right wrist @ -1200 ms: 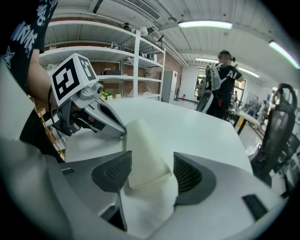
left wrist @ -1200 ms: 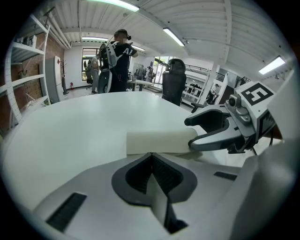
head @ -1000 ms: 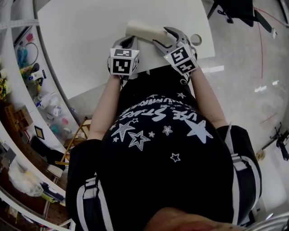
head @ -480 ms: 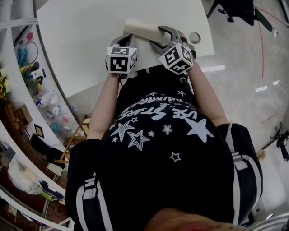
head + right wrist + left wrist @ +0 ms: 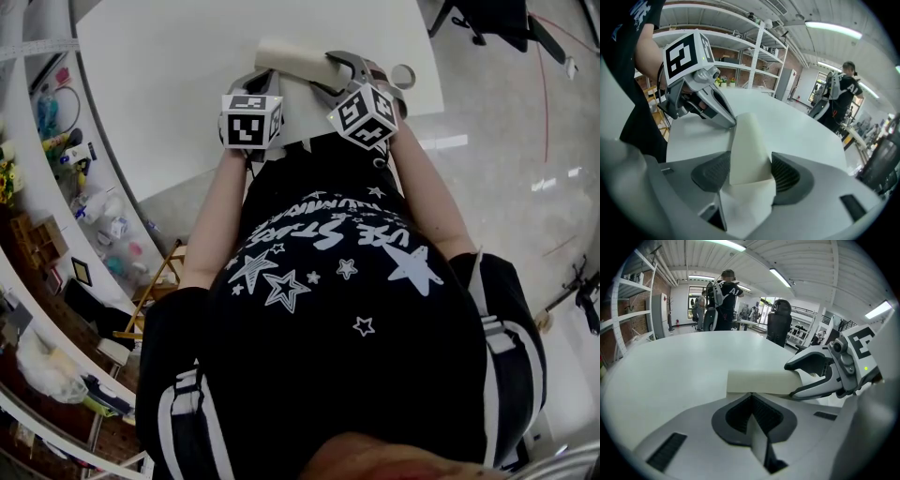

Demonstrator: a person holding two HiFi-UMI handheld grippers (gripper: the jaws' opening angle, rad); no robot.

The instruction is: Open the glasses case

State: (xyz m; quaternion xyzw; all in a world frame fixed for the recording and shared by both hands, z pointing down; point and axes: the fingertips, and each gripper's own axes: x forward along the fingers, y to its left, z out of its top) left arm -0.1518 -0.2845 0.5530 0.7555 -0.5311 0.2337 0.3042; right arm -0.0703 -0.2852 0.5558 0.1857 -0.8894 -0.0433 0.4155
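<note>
A cream glasses case (image 5: 289, 56) lies near the front edge of the white table (image 5: 178, 103). My right gripper (image 5: 330, 69) is shut on its right end; in the right gripper view the case (image 5: 748, 140) stands wedged between the dark pads (image 5: 787, 176). My left gripper (image 5: 264, 82) is shut, its tips together at the case's near long edge (image 5: 759, 380). In the left gripper view its jaws (image 5: 750, 394) meet in a point right under the case, with the right gripper (image 5: 813, 376) clamped on the far end. Whether a thin flap is pinched is hidden.
A roll of tape (image 5: 406, 77) rests by the table's right edge. Cluttered shelves (image 5: 47, 141) curve along the left; a black chair (image 5: 487, 19) stands on the floor at the top right. People (image 5: 719, 296) stand beyond the table's far side.
Both grippers and the case have shifted slightly away from the person's body, farther onto the table. The right gripper's marker cube has turned a little. The grip on the case is unchanged.
</note>
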